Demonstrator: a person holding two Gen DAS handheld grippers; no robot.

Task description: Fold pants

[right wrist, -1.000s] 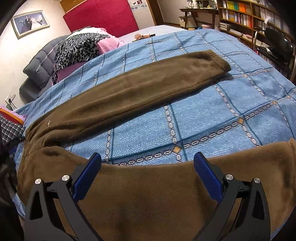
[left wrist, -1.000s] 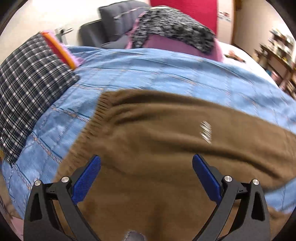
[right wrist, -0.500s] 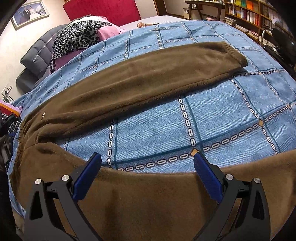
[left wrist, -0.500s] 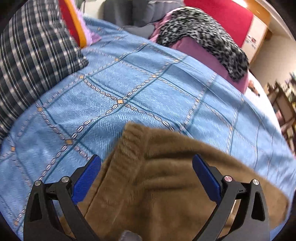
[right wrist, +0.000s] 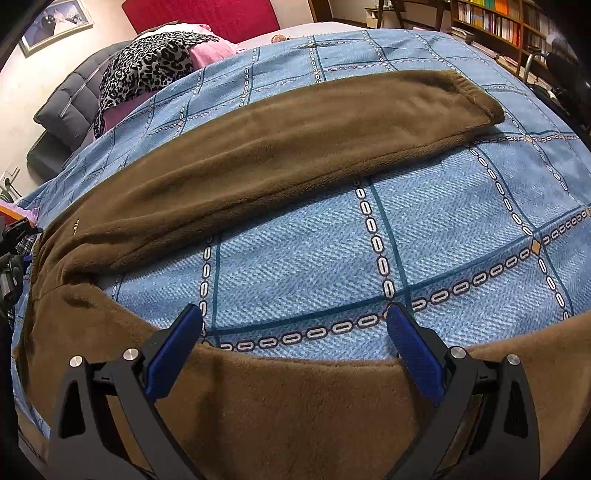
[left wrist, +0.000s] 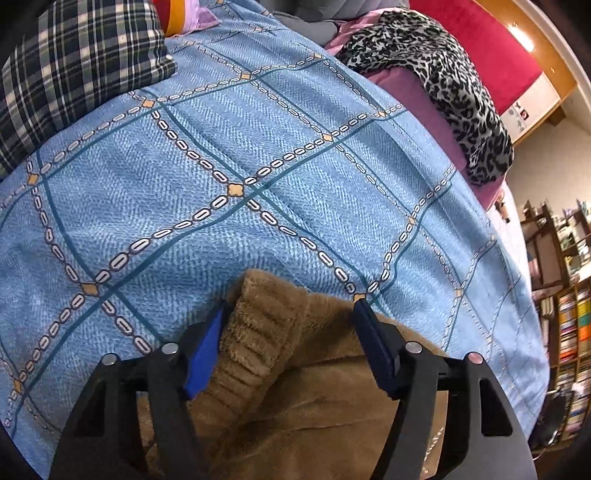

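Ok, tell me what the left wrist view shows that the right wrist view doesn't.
Left wrist only: the ribbed waistband bunched between the left gripper pads, which are closing on it but not shut, and a plaid cloth at the top left.
Right wrist only: the far pant leg stretched flat to its cuff, the right gripper open over the near leg's edge, and a framed picture.
Both: the brown pants, blue bedspread, leopard-print cloth.

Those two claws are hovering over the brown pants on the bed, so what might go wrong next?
The left gripper straddles a bunched ribbed waistband, so its fingers may pinch only one layer or slip. The right gripper sits at the near leg's edge and might also catch the blue bedspread. The far leg lies splayed apart, so the fold could go crooked.
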